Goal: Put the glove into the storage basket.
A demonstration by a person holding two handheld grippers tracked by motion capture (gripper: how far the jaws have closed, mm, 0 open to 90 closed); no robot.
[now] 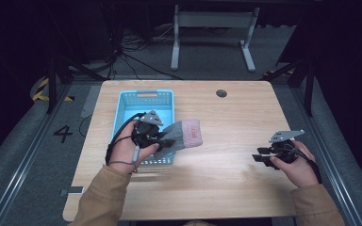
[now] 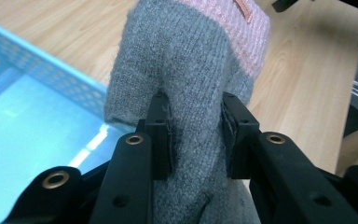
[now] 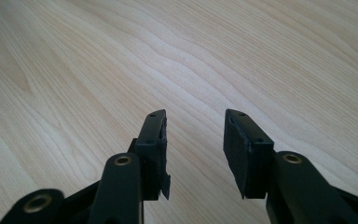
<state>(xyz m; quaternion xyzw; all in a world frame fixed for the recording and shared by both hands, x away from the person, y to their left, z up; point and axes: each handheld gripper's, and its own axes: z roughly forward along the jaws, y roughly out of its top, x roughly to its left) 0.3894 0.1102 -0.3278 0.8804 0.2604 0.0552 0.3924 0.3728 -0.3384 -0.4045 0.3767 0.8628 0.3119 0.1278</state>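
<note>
A grey knitted sock with a pink cuff is lifted above the right rim of the light blue basket. My left gripper is shut on the sock's grey part; in the left gripper view the sock rises between the two black jaws, with my left gripper clamping it, and the basket lies to the left. My right gripper hovers low over the bare wood at the table's right side. Its jaws stand apart with nothing between them, as the right gripper view confirms.
The wooden table has a round cable hole near its far edge. Beyond it stands a white table frame on a grey floor with cables. The basket's inside looks bare where visible.
</note>
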